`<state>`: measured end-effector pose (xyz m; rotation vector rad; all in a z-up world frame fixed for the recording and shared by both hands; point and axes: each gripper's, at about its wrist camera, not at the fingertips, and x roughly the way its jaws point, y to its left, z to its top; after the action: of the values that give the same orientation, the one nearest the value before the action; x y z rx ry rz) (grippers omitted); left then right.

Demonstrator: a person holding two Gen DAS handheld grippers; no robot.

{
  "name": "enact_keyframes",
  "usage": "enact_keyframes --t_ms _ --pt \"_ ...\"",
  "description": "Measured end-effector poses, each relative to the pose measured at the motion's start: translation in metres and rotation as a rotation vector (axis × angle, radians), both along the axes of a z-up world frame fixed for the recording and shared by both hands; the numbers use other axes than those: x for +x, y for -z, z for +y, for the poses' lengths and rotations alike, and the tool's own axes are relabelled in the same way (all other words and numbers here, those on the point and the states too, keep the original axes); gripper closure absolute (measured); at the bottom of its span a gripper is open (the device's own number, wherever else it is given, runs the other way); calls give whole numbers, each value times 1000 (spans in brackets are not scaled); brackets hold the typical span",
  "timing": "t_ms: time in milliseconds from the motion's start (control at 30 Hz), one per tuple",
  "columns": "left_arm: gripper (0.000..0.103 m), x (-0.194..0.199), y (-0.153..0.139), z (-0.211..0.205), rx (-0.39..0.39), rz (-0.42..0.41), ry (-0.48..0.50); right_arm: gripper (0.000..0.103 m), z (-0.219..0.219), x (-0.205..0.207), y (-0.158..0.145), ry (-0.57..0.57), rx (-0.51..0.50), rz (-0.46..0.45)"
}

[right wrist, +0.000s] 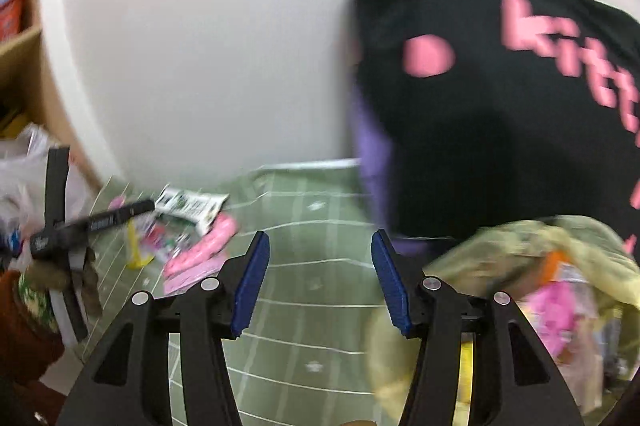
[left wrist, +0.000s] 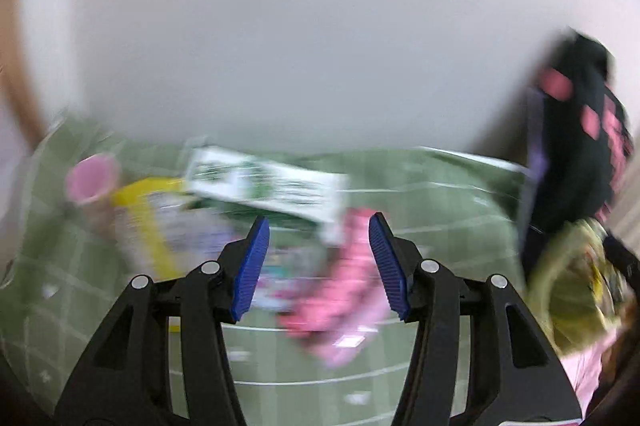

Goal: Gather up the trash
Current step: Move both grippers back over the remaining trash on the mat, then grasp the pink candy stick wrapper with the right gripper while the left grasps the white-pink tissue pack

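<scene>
The left wrist view is blurred by motion. My left gripper (left wrist: 319, 222) is open above a heap of litter on the green grid mat (left wrist: 440, 210). The heap holds a pink wrapper (left wrist: 340, 290), a white and green packet (left wrist: 272, 182), a yellow-edged wrapper (left wrist: 152, 222) and a pink cup (left wrist: 92, 182). The pink wrapper shows between the blue pads, which do not press on it. My right gripper (right wrist: 320, 236) is open over bare mat (right wrist: 312, 306), nothing between its fingers. A yellowish translucent trash bag (right wrist: 520, 266) with wrappers inside lies just right of it.
A black cloth with pink lettering (right wrist: 480, 126) hangs behind the trash bag. A gloved hand (right wrist: 60, 274) holds the left tool at the left edge of the right wrist view. A white plastic bag (right wrist: 20, 178) and a cardboard shelf (right wrist: 20, 58) stand beyond. A white wall backs the mat.
</scene>
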<state>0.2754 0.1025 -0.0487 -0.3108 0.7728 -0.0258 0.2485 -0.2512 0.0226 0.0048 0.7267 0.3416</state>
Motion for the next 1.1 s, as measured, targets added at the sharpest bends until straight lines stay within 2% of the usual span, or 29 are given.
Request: enact_keyframes --t_ms 100,233,333,467,600,700,800,1000,1100 --pt "54 -2 20 38 -35 41 -78 53 33 9 13 -68 1 31" --pt "53 -6 43 64 -84 70 -119 53 69 21 36 -125 18 96" --pt "52 -3 56 64 -79 103 -76 53 97 28 61 -186 -5 180" --pt "52 -2 68 48 30 172 1 53 132 38 96 -240 -44 235" --pt "52 -23 66 41 -8 187 95 53 167 51 122 -282 -66 241" --pt "52 -37 62 44 -50 190 125 53 184 59 139 -294 -93 239" --pt "52 -43 53 48 -67 172 121 53 189 56 154 -298 -133 252" --pt "52 -42 34 64 -37 66 -34 53 158 25 157 -251 -182 248" --pt "52 -23 28 59 -39 63 48 53 134 17 155 -199 -149 268"
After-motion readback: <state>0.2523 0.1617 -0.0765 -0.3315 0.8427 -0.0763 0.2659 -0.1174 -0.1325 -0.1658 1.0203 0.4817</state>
